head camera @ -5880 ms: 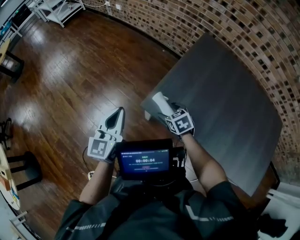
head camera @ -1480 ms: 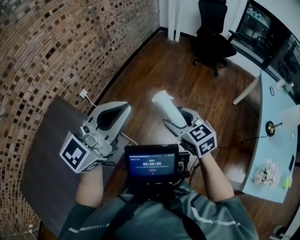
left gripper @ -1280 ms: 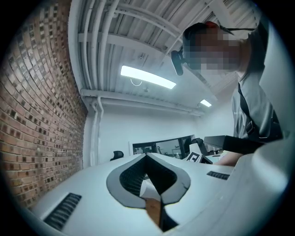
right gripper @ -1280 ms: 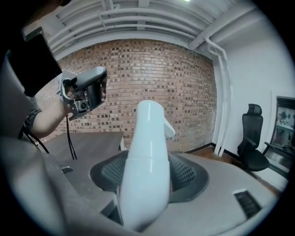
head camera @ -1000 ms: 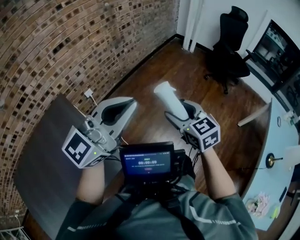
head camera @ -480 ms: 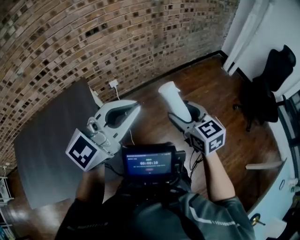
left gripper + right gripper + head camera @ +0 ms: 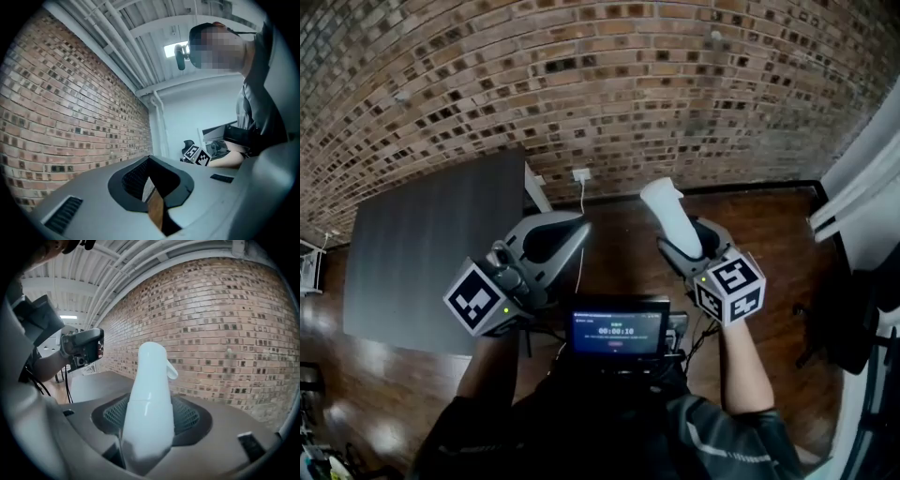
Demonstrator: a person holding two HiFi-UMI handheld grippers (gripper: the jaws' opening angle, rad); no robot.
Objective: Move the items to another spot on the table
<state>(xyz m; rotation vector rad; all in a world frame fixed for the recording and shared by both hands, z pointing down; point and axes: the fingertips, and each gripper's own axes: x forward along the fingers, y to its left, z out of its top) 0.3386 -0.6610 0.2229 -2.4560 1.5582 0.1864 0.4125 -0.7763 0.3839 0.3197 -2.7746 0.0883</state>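
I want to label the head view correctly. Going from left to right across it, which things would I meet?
Dark table → left gripper, jaws together → white bottle, clamped in the right gripper → white pipes at the right edge.

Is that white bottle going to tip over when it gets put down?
Probably a bit tippy: the white bottle is tall and narrow with a rounded top. It looks like smooth hard plastic, so likely stiff but slippery. It sticks far out of the right gripper without sagging, so it's probably light.
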